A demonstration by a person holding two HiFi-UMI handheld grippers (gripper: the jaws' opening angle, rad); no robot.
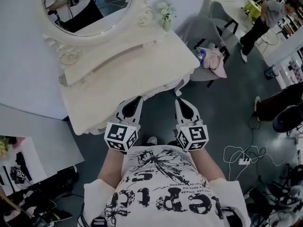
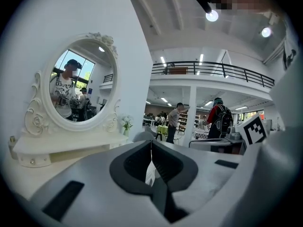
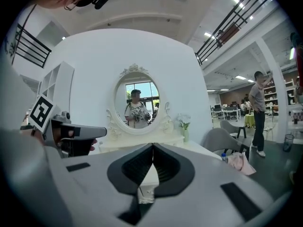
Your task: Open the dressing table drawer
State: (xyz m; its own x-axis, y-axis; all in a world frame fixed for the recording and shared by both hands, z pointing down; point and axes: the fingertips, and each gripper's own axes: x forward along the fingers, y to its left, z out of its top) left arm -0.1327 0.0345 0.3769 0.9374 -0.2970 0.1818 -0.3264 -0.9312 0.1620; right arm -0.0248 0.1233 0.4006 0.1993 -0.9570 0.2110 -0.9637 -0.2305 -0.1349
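Observation:
A cream dressing table with an oval mirror stands just ahead of me. Its carved front edge, where the drawer sits, faces my grippers and looks closed. In the head view my left gripper and right gripper hover side by side, a short gap from that front edge. Both are shut and hold nothing. In the left gripper view its jaws meet, with the table off to the left. The right gripper points straight at the mirror and table.
A small vase of flowers stands on the table's right corner. A grey chair holding a pink cloth sits to the right. Cables and a power strip lie on the floor. A person stands far right.

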